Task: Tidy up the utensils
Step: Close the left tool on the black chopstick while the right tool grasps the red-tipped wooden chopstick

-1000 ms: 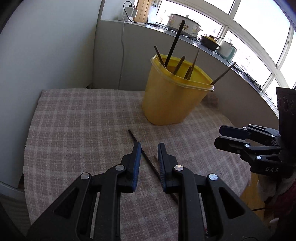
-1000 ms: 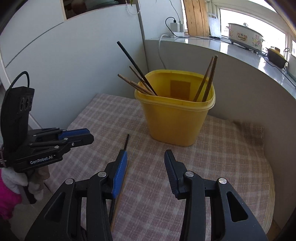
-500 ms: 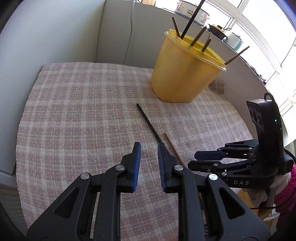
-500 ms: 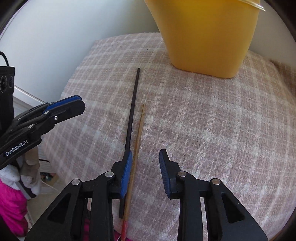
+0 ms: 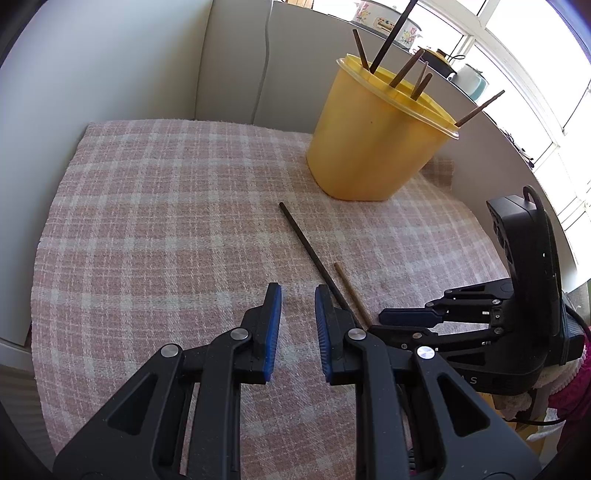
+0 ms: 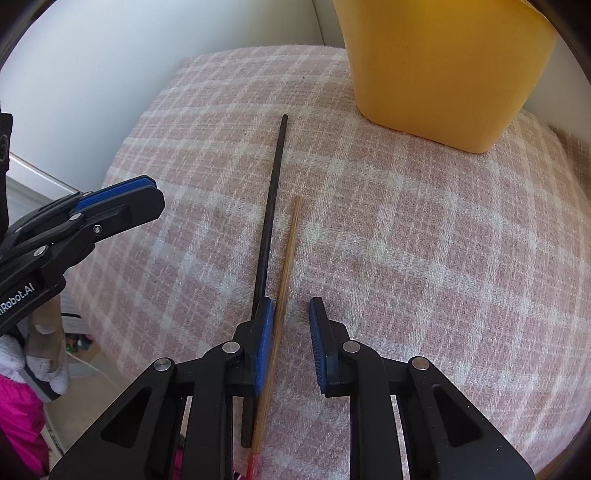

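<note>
Two loose chopsticks: a black chopstick (image 6: 270, 206) and a light wooden chopstick (image 6: 287, 258) lie side by side on the checked cloth (image 5: 155, 229), close to parallel, both pointing toward the yellow bucket (image 5: 373, 140).
Black chopstick: the longer of the pair; its far tip stops short of the bucket's base, apart from it. In the left wrist view it (image 5: 310, 251) runs down behind the left gripper's right finger.
Wooden chopstick: just right of the black one (image 5: 349, 291), with a red near end that reaches the cloth's edge in the right wrist view.
Bucket: stands upright on the far side of the cloth by the grey wall, with several dark and brown chopsticks (image 5: 404, 70) leaning out of its rim at different angles.
Right gripper (image 6: 291, 332): fingers spread, gripping nothing. It is low over the near ends of the pair; the wooden chopstick passes just inside its left blue pad (image 6: 265, 343), the black one under or outside that finger. Whether the pad touches the wood I cannot tell.
Left gripper (image 5: 297, 325): fingers parted with a narrow gap, empty, over bare cloth just left of the pair.
Grippers together: the right gripper (image 5: 436, 325) sits close beside the left one, at the cloth's near right edge.
Windowsill: pots (image 5: 384, 22) stand behind the bucket.
</note>
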`<state>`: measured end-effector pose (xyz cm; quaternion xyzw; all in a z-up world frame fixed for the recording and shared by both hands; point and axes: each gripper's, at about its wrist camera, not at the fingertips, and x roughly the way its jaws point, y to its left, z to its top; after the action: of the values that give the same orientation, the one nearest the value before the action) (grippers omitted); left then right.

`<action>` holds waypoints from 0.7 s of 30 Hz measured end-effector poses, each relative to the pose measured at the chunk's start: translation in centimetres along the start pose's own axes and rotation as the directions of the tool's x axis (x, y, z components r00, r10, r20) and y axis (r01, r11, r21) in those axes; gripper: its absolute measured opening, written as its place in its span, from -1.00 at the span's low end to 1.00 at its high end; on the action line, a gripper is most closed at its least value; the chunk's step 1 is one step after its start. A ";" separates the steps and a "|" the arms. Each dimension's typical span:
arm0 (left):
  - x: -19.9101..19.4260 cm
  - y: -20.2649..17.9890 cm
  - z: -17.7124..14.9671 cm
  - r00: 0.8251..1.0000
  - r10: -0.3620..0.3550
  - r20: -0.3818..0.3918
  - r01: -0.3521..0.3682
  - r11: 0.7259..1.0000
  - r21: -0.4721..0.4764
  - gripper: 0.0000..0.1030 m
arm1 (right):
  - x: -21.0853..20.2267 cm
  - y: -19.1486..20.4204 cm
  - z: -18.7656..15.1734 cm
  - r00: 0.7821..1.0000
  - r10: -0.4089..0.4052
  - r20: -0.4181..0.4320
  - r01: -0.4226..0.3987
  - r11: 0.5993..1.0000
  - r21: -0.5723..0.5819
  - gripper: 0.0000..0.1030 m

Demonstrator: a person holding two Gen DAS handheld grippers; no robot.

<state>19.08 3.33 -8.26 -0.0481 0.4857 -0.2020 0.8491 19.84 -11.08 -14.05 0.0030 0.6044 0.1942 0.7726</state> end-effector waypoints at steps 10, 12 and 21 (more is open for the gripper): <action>1.2 -0.5 0.2 0.999 -0.015 -0.039 0.015 1.000 -0.012 -0.67 | 0.0 -0.7 0.2 0.999 -0.045 0.005 0.045 0.999 0.001 -0.91; 2.1 -1.3 0.2 0.997 -0.031 -0.074 0.030 1.000 -0.008 -0.67 | -0.4 -1.5 0.0 0.999 -0.047 0.017 0.046 0.999 0.023 -0.91; 7.1 -4.3 1.3 0.977 -0.033 -0.209 0.024 0.999 -0.044 -0.67 | -2.1 -4.5 -0.8 0.996 -0.066 0.062 0.060 0.994 0.090 -0.91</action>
<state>22.03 -3.48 -12.10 -0.0510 0.5758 -0.2079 0.7891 20.01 -16.05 -13.42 0.0241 0.5868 0.1426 0.7967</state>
